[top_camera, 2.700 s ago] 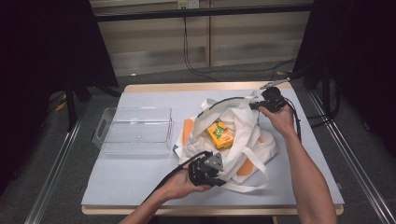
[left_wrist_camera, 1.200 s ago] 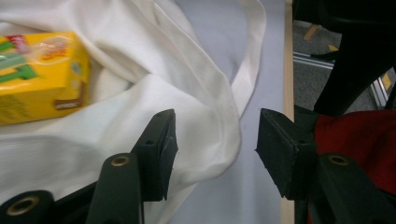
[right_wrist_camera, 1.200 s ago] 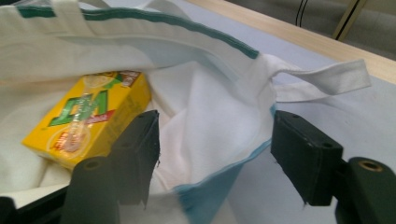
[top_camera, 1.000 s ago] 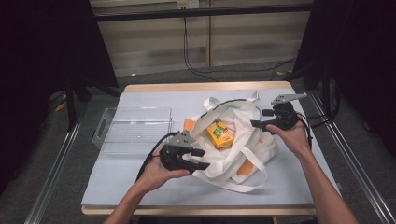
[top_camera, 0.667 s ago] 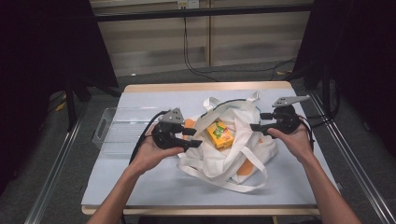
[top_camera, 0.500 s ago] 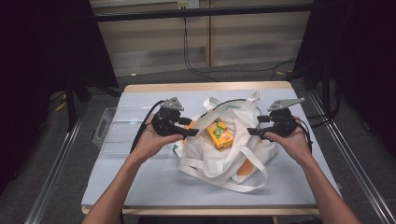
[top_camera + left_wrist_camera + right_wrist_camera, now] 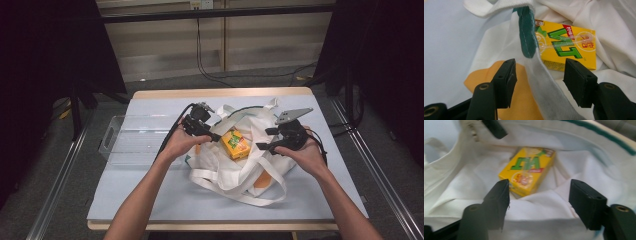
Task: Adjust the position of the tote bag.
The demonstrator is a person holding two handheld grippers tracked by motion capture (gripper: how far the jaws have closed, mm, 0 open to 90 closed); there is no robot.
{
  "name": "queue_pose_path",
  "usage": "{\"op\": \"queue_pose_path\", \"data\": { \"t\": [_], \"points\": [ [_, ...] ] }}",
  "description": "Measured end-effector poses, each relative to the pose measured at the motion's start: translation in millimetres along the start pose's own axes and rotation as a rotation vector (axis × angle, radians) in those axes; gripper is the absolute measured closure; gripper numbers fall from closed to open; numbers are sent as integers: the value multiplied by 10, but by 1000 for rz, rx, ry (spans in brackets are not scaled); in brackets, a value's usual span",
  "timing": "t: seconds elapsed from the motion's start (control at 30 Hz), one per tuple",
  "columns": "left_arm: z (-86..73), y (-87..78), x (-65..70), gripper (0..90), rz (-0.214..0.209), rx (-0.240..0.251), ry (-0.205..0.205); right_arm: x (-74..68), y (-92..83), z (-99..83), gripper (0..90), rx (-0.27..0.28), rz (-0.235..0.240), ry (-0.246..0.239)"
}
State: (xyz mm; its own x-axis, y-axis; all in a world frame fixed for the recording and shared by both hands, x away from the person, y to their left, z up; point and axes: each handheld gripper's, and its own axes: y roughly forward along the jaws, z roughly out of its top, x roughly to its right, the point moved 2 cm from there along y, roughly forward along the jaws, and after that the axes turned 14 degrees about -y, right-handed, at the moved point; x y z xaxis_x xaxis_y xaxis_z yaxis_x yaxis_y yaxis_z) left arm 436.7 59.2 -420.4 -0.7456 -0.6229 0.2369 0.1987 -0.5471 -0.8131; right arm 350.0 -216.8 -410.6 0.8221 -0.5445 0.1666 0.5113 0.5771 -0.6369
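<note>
A: Left gripper (image 7: 216, 136) at the left edge of the white tote bag (image 7: 235, 170), pointing toward the yellow drink carton (image 7: 235, 143). Jaws apart, just been opening. In the left gripper view, a white bag strap (image 7: 544, 82) with a green seam running up between the two pads (image 7: 507, 80), not pressed by either one.

B: And the right gripper (image 7: 264, 140)?

A: At the right side of the bag mouth, aimed at the same carton. Jaws wide, nothing clamped; in the right gripper view, only folds of white cloth between them, carton (image 7: 527, 170) a bit farther in.

B: Carton position?

A: Lying flat on the cloth inside the open bag, between the two grippers, touching neither. Green letters on the yellow face, readable in the left gripper view (image 7: 566, 47), upside down in the right one.

B: Bag itself?

A: Spread on the pale blue table cover (image 7: 150, 195), handles loose toward the near edge. Orange patches on it, perhaps a print, hard to tell from the crumpled cloth. Clear plastic tray (image 7: 125, 145) just left of the bag, beside the left hand (image 7: 177, 145).
</note>
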Motion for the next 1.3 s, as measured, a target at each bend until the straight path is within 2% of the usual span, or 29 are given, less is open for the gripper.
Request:
{"op": "queue_pose_path", "data": {
  "t": [0.07,0.1,0.2,0.23,0.3,0.33,0.37,0.4,0.43,0.47,0.5,0.53,0.63,0.67,0.7,0.73,0.8,0.83,0.87,0.9,0.97,1.0,1.03,1.07,1.1,1.13,1.17,1.2,1.3],
  "points": [
    [8,24,-22,423,5,4,-10,48,-39,-35,264,-20,-20,17],
    [14,30,-35,424,3,-8,-10,86,-33,-86,241,-25,-45,46],
    [10,66,-27,451,9,-11,-19,95,10,-115,222,-29,-54,56],
    [9,75,-22,481,21,-14,-16,95,97,-144,215,-74,-106,70],
    [10,70,-52,491,26,-22,-7,94,131,-149,215,-80,-115,78],
    [12,75,-65,514,35,-16,-19,91,157,-147,210,-90,-129,94],
    [8,82,-84,508,50,-26,-21,77,187,-121,215,-115,-167,82],
    [5,98,-99,508,57,-32,-18,77,187,-121,215,-115,-167,82],
    [-3,114,-98,472,61,-40,-29,67,167,-104,201,-118,-215,85],
    [-9,127,-97,472,66,-38,-33,67,167,-104,201,-118,-215,85],
    [-14,142,-114,469,51,-32,-44,100,131,-127,187,-98,-185,138],
    [-14,142,-114,476,51,-32,-44,118,123,-154,189,-104,-181,160],
    [-17,174,-99,547,40,-36,-39,130,138,-216,187,-114,-176,171],
    [-17,175,-98,576,51,-57,-18,122,159,-244,185,-125,-180,179],
    [-23,197,-90,605,70,-52,-21,109,186,-270,182,-144,-175,178],
    [-30,205,-97,679,83,-58,-25,75,246,-317,182,-163,-185,174],
    [-39,202,-141,759,92,-71,-25,56,269,-339,182,-175,-191,168],
    [-39,191,-165,759,99,-75,-36,48,288,-361,187,-182,-190,162],
    [-39,186,-182,784,94,-79,-45,37,296,-380,205,-184,-184,168],
    [-37,177,-201,813,99,-87,-34,25,300,-399,254,-182,-170,163],
    [-34,182,-221,854,105,-76,-56,15,299,-437,314,-186,-164,148],
    [-34,183,-237,861,108,-72,-63,9,280,-448,387,-183,-168,145],
    [-31,178,-248,869,123,-79,-67,13,262,-460,438,-166,-145,151],
    [-28,169,-271,872,136,-86,-62,20,240,-478,459,-175,-141,156],
    [-30,172,-295,874,133,-71,-93,34,215,-525,531,-178,-126,153],
    [-30,172,-295,874,133,-71,-93,34,215,-525,531,-178,-126,153],
    [-32,169,-308,874,131,-66,-111,40,202,-542,572,-177,-130,150],
    [-33,157,-330,874,138,-73,-100,47,183,-571,581,-169,-124,162],
    [-39,148,-363,875,132,-73,-112,55,166,-637,587,-162,-110,173]
  ]
}}
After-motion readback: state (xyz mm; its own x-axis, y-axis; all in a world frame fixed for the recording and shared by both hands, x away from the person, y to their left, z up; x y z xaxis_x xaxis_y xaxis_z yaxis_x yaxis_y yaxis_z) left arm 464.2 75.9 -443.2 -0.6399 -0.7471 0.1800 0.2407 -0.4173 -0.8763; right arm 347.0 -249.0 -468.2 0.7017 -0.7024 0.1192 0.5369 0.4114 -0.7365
